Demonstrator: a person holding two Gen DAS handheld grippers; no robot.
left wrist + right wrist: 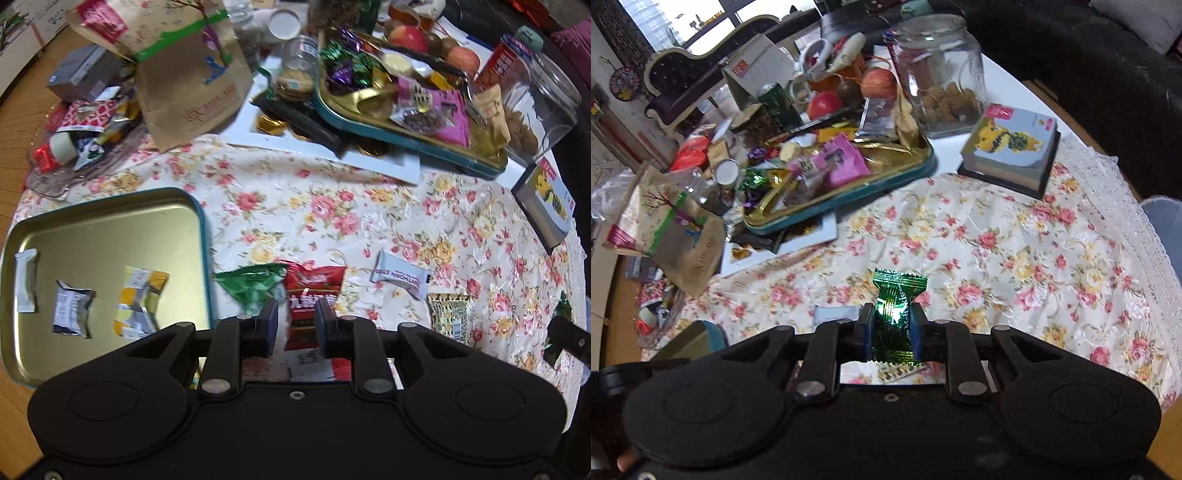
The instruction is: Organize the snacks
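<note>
The right gripper (889, 325) pinches a green foil candy (895, 306) between its blue pads (867, 328); the wrapper stands upright in the grip, its crimped top poking out beyond the fingertips and its lower end hanging behind them, clear of the floral tablecloth (997, 251); beyond it, on that same cloth, sits the crowded gold tin tray (849, 192) heaped with sweets, with a glass cookie jar (942, 74) just past the tray's far corner.

The left gripper (296, 319) hangs over a red snack packet (312, 295) that lies flat on the tablecloth; its jaws are drawn nearly together, one pad on each side of the packet's middle, though whether the pads actually press on it cannot be told; a green triangular wrapper (249, 286) lies touching the red packet on the side toward the gold lid tray (110, 221); that tray holds three small packets, the yellow-and-white one (138, 302) nearest the gripper; on the red packet's other side lie a white bar wrapper (400, 278) and a patterned sachet (448, 314), both near but apart.
</note>
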